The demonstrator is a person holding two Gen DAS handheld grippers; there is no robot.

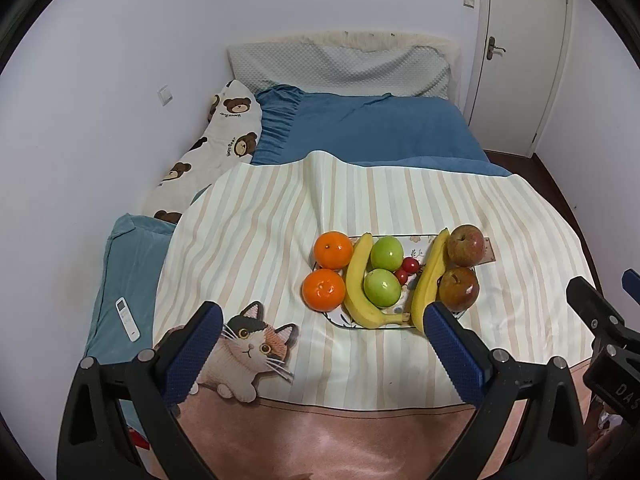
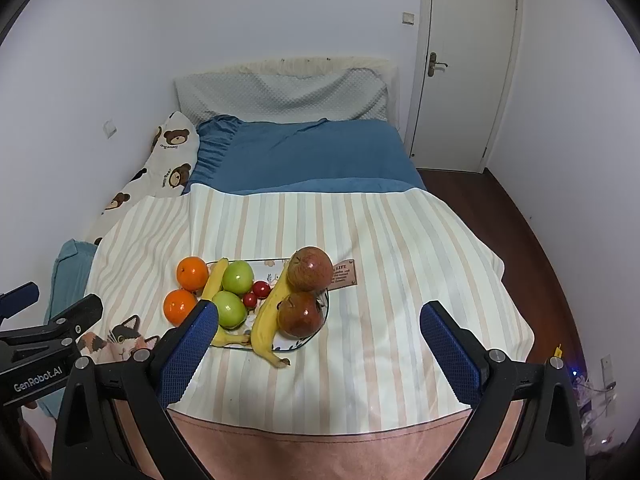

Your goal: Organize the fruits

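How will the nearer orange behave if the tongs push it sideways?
The nearer round orange would probably roll, being nearly spherical. It sits at the edge of the floral ceramic plate, on the soft striped blanket, so it may drop off but stop soon. Its glossy peel looks somewhat slippery.

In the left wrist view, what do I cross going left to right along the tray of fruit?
Oranges → left banana → green apples → small red fruits → right banana → red apples. All lie on or against the tray.
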